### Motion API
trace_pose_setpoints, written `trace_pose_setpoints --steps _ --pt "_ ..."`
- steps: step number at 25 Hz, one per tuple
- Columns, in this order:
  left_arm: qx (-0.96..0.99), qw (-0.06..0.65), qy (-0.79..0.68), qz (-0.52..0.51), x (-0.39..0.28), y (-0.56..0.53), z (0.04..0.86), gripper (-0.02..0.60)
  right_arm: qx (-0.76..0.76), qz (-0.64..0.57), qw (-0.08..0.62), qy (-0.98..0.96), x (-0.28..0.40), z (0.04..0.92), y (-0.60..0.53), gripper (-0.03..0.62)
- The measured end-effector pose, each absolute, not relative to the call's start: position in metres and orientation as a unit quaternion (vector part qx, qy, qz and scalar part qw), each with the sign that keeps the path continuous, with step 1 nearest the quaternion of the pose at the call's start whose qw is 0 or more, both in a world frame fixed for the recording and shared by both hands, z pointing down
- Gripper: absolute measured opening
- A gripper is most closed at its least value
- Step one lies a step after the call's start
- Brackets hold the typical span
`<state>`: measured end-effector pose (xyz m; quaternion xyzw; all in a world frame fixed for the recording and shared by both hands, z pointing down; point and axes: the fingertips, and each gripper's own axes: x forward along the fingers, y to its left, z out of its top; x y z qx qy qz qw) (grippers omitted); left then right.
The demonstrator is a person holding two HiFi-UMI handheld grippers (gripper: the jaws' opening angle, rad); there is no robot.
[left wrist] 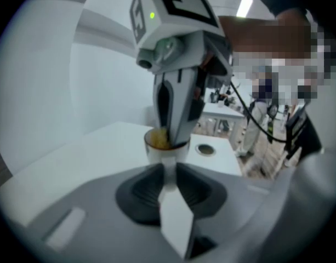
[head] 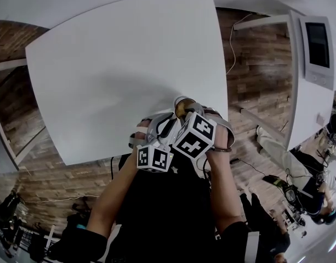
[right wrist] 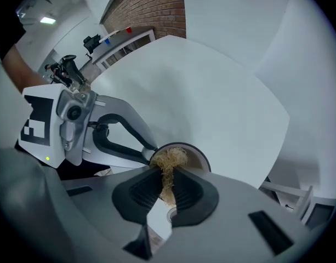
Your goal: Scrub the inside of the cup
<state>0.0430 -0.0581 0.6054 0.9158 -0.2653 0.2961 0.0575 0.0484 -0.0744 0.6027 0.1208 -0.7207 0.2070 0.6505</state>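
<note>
A white cup [head: 182, 107] is held just over the near edge of the white table [head: 124, 64]. My left gripper [left wrist: 168, 171] is shut on the cup's [left wrist: 163, 147] near wall, with the wall pinched between its dark pads. My right gripper [right wrist: 166, 175] is shut on a tan fibrous scrubber [right wrist: 169, 160], whose tuft sits inside the cup's rim [right wrist: 198, 153]. In the left gripper view the right gripper [left wrist: 169, 135] comes down from above into the cup's mouth. The inside bottom of the cup is hidden by the scrubber.
The person's forearms and both marker cubes [head: 154, 159] crowd the table's near edge. A second white table with a round hole [left wrist: 206, 149] stands beyond. People stand at the right on a wooden floor with cables [head: 233, 43]. A wall screen [head: 318, 44] hangs at the far right.
</note>
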Motion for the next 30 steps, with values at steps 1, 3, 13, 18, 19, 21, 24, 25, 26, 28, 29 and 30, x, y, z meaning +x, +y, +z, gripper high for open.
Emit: trace_pose_setpoints --steps 1,3,13,18,19,21,24,25,26,28,29,30 --pt "0.916 0.057 -0.265 0.297 0.043 -0.058 0.606 0.075 0.122 0.210 0.651 -0.720 0.048 0.607 -0.075 0.038" --pt "0.915 0.056 -0.265 0.298 0.042 -0.058 0.607 0.075 0.122 0.213 0.652 -0.717 0.046 0.615 -0.078 0.038" --pt "0.903 0.066 -0.289 0.311 0.040 -0.062 0.613 0.075 0.138 0.205 0.643 -0.724 0.049 0.604 -0.076 0.038" --pt "0.900 0.084 -0.295 0.311 0.037 -0.064 0.615 0.077 0.172 0.197 0.610 -0.748 0.054 0.564 -0.076 0.038" --pt "0.899 0.088 -0.296 0.311 0.037 -0.064 0.615 0.077 0.181 0.195 0.601 -0.754 0.056 0.554 -0.076 0.038" --pt "0.897 0.092 -0.299 0.312 0.036 -0.065 0.616 0.078 0.200 0.193 0.582 -0.764 0.062 0.534 -0.076 0.038" --pt "0.895 0.088 -0.294 0.323 0.036 -0.064 0.615 0.078 0.228 0.193 0.550 -0.780 0.075 0.506 -0.074 0.038" --pt "0.895 0.087 -0.292 0.326 0.035 -0.063 0.615 0.084 0.240 0.194 0.533 -0.788 0.080 0.497 -0.074 0.038" --pt "0.895 0.086 -0.290 0.329 0.034 -0.063 0.614 0.096 0.252 0.196 0.511 -0.798 0.084 0.488 -0.075 0.038" --pt "0.894 0.089 -0.290 0.329 0.031 -0.060 0.609 0.115 0.279 0.204 0.450 -0.823 0.092 0.471 -0.076 0.038" --pt "0.894 0.093 -0.294 0.327 0.027 -0.059 0.606 0.116 0.292 0.208 0.414 -0.837 0.096 0.463 -0.076 0.038" --pt "0.892 0.096 -0.300 0.323 0.022 -0.058 0.602 0.117 0.305 0.207 0.378 -0.849 0.099 0.455 -0.077 0.038"
